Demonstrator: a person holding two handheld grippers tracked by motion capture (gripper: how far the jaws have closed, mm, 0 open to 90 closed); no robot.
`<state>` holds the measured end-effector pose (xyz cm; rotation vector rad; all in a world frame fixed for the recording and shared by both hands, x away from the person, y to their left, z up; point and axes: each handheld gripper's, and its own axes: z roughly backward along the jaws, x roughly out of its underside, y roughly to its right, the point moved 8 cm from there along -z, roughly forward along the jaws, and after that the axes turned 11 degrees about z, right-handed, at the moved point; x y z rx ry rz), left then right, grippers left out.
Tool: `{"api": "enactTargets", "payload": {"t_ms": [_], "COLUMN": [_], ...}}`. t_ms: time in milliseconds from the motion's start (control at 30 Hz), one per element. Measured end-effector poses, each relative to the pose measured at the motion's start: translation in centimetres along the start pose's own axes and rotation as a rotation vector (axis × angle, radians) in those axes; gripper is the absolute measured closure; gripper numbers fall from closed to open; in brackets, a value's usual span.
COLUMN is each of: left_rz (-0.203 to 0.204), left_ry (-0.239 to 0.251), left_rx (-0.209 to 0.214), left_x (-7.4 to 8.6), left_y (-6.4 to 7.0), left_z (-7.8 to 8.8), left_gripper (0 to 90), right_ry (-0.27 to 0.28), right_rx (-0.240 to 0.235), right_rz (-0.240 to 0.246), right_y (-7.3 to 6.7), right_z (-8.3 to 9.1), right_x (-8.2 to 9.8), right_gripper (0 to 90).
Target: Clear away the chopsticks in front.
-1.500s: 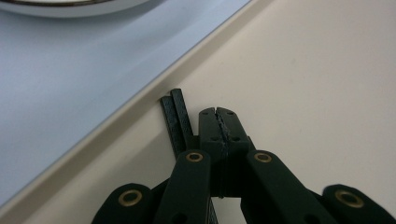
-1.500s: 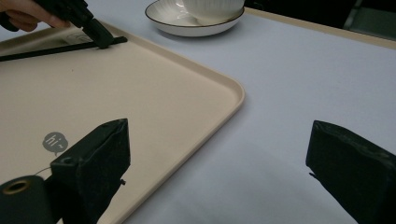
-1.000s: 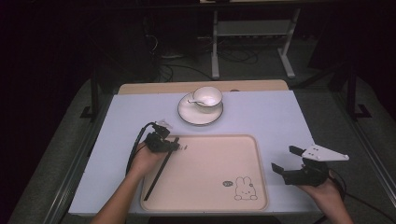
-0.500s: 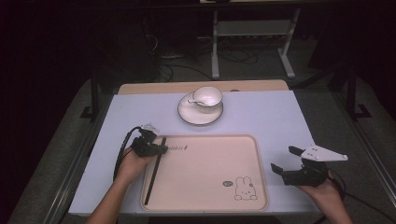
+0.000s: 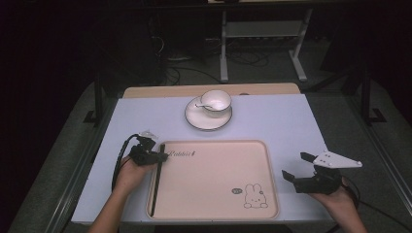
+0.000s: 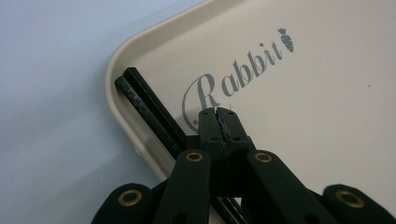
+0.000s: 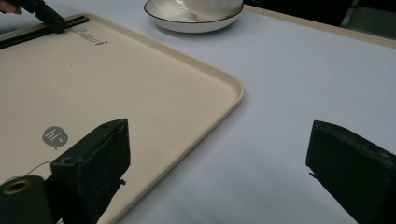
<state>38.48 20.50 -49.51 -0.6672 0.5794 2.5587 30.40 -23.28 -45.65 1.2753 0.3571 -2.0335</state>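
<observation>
Dark room, pale table [image 5: 291, 121]. High view: black chopsticks [image 5: 156, 179] are laid along the left inner edge of the beige rabbit tray [image 5: 214, 213]. The left gripper [image 5: 163, 156] is placed at their far end; contact is hard to judge. The right gripper [image 5: 297, 167] is held spread and empty.

Left gripper view: jaws are shut, nothing clamped; the chopsticks [image 6: 144, 109] run beside them, the near ends hidden. Nudging flush against the rim is advised.

Right gripper view: jaws are parted wide; the cup on its saucer [image 7: 187, 21] is cut off at the top.

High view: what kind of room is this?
Probably a recording lab set up like a dining table: a beige rabbit tray, a white cup on a saucer, and metal stands and cables behind in the dark.
</observation>
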Motion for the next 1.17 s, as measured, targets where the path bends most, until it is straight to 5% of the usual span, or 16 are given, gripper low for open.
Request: {"api": "enactTargets", "payload": {"t_ms": [167,433,667,867,1167], "left_rz": [-0.013,-0.067,-0.112,-0.131,-0.127], "left_ry": [0.057,0.159,0.259,0.305,0.304], "left_rx": [0.032,0.084,0.059,0.045,0.041], "left_x": [-0.7,-0.5,1.0,2.3,3.1], "left_y": [0.8,2.5,2.4,1.9,1.5], "left_z": [1.2,4.0,6.4,7.4,7.4], "left_gripper": [78.4,45.4,23.9,18.0,16.6], "right_ry": [-0.001,-0.001,0.000,0.005,0.024], "right_rx": [0.000,0.003,0.003,0.002,-0.005], "right_rz": [0.004,0.002,0.003,0.008,0.006], "right_y": [0.0,0.0,-0.1,-0.2,-0.4], "right_z": [0.0,0.0,0.0,0.1,0.3], "right_x": [0.0,0.0,0.0,-0.1,-0.4], "right_gripper": [5.6,5.6,5.7,5.7,5.6]}}
